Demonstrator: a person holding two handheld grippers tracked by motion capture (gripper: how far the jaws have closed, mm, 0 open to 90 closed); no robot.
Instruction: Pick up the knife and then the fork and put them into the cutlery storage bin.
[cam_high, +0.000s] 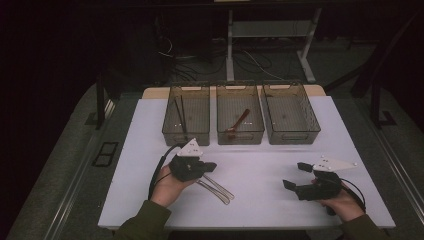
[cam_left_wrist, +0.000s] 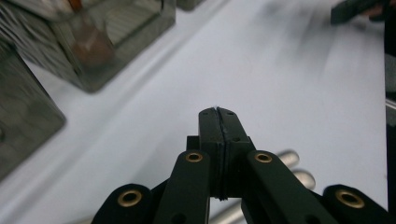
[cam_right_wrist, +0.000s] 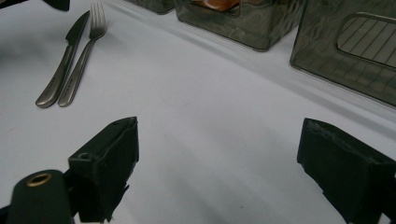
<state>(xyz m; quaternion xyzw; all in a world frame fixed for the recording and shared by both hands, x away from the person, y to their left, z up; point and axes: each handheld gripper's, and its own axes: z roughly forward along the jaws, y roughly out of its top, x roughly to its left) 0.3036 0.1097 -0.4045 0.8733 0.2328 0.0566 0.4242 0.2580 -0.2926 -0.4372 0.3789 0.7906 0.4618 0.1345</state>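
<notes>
The left gripper (cam_high: 207, 166) sits low over the white table (cam_high: 260, 200), its jaws pressed flat together with nothing between them, as the left gripper view shows. Just beneath and behind its tips lie a knife (cam_right_wrist: 63, 63) and a fork (cam_right_wrist: 84, 58), side by side and touching along their handles, their rounded handle ends (cam_left_wrist: 292, 168) peeking out under the closed jaws. In the high view, the 2 pieces stretch from under the gripper toward the near edge of the table.

The right gripper (cam_high: 296, 176) rests well apart on the table's right side, jaws spread wide and holding nothing.

At the far edge stand 3 dark see-through bins (cam_high: 186, 131); the middle bin (cam_high: 240, 135) holds a reddish-brown utensil (cam_high: 240, 121).
</notes>
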